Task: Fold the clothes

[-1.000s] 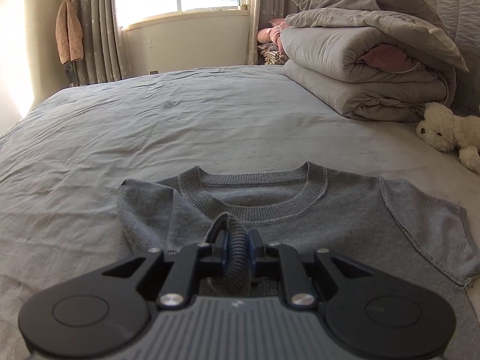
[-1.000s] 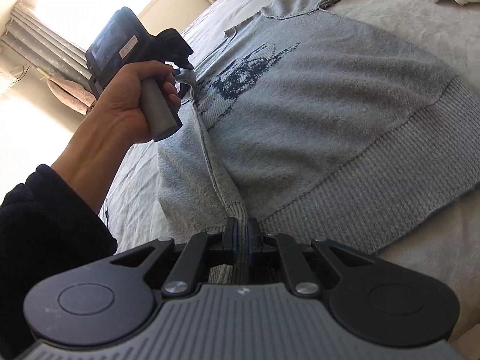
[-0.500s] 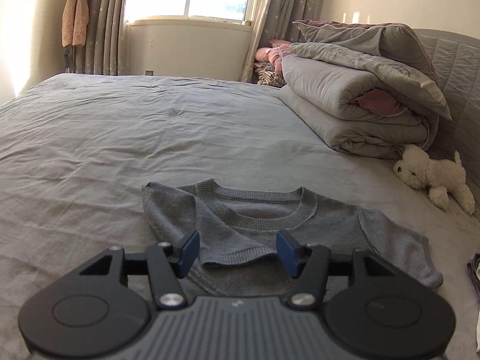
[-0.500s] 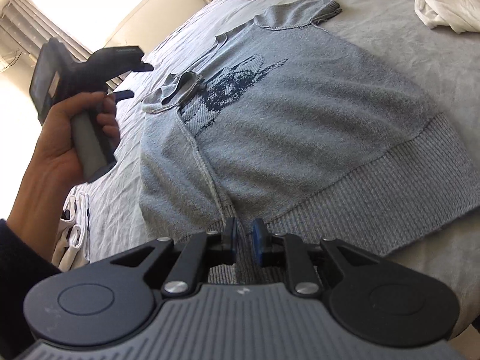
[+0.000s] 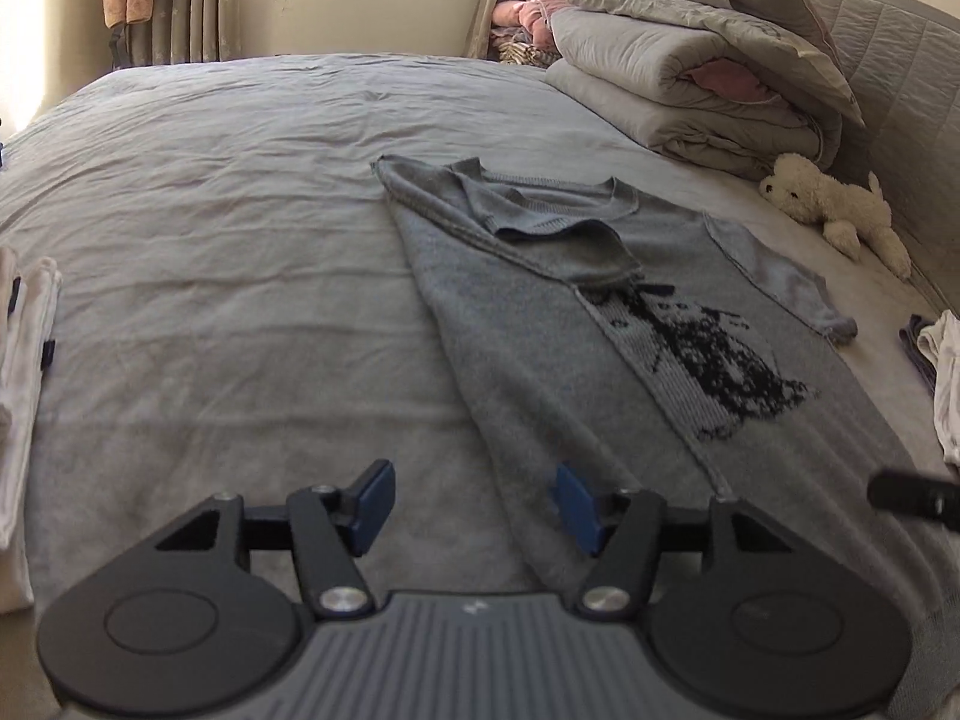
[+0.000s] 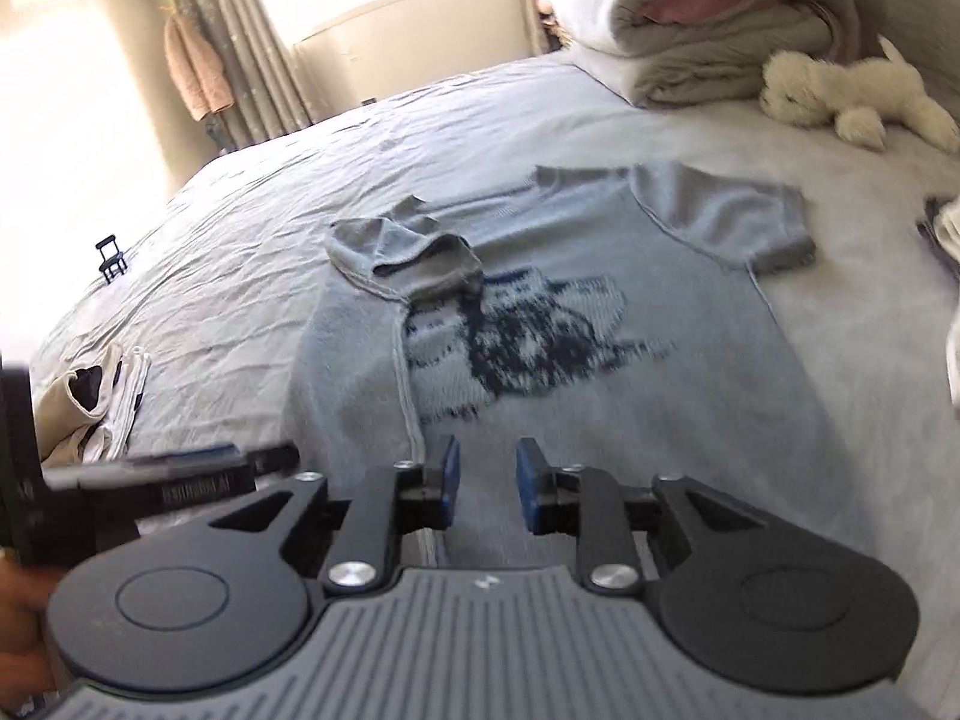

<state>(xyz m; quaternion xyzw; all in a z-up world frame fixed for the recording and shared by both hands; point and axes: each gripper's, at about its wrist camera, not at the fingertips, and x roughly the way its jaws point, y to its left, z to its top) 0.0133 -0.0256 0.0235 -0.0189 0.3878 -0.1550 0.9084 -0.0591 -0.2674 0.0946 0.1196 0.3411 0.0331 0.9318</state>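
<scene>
Both tongs hang empty over the bed. Seen from the left wrist, the left tongs (image 5: 474, 504) stand wide apart, having just been opening, with nothing between the pads; they hover above the near edge of the bed (image 5: 198, 252). Ahead lies the grey sweater (image 5: 540, 324), spread toward the right side of the bed, its left third already turned over the body so the left sleeve (image 5: 564, 240) sits crumpled on the chest above the dark knitted motif (image 5: 714, 354). White folded clothes (image 5: 24, 360) lie at the left edge, a stuffed toy (image 5: 834, 210) near the headboard corner.

From the right wrist, the right tongs (image 6: 487, 483) are parted about a third, jaws likewise just opening, clear of the cloth just past the sweater's hem. Its right sleeve (image 6: 738, 222) is still spread flat.

My worry is that the bunched left sleeve was let go unsmoothed: folding the other side over it would likely trap a lump and leave a crooked bundle.
</scene>
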